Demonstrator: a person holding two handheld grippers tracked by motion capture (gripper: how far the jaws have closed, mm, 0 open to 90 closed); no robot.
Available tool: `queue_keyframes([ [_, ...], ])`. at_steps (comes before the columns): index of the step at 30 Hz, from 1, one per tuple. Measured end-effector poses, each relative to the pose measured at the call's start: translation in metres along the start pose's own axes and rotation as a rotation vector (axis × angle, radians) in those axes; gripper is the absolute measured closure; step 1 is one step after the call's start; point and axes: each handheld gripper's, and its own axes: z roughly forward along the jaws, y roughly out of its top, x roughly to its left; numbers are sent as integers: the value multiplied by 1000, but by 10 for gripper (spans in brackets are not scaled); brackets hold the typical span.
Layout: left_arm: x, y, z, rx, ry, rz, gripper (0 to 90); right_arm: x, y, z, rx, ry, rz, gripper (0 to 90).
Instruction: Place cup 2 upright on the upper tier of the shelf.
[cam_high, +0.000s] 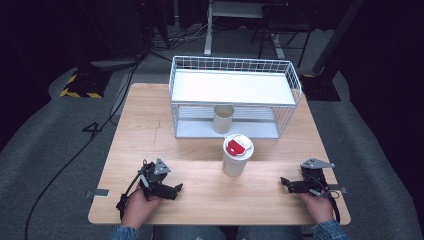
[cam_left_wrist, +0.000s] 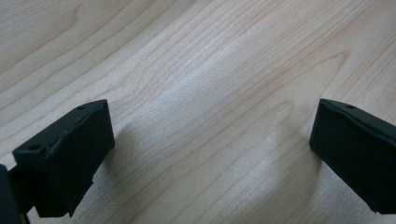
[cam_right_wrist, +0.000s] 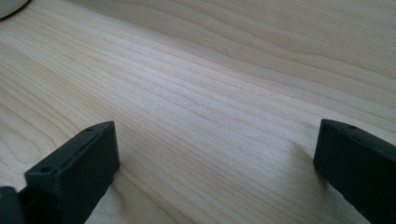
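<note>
A cream cup with a white lid and a red tab (cam_high: 237, 154) stands upright in the middle of the wooden table (cam_high: 150, 135). Behind it a second cup without a lid (cam_high: 223, 118) stands on the lower shelf of a white wire rack (cam_high: 234, 95). My left gripper (cam_high: 176, 190) rests low near the table's front left, pointing right; in the left gripper view (cam_left_wrist: 212, 140) its jaws stand wide apart over bare wood. My right gripper (cam_high: 285, 183) lies near the front right, pointing left toward the lidded cup; the right gripper view (cam_right_wrist: 215, 158) shows it open with nothing between the jaws.
The wire rack takes up the table's far half, its top shelf (cam_high: 230, 86) bare and white. Cables (cam_high: 75, 150) run over the grey floor on the left, and a yellow-and-black striped base (cam_high: 80, 87) stands at the far left. Desk legs (cam_high: 210, 30) rise behind the table.
</note>
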Motion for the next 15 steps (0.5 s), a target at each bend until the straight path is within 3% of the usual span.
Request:
queue_keyframes([
  [9, 2, 0, 0, 0, 2, 6, 6, -1, -1, -2, -10, 2, 16, 27],
  [15, 1, 1, 1, 2, 10, -11, 6, -4, 1, -6, -33, 17, 25, 27],
])
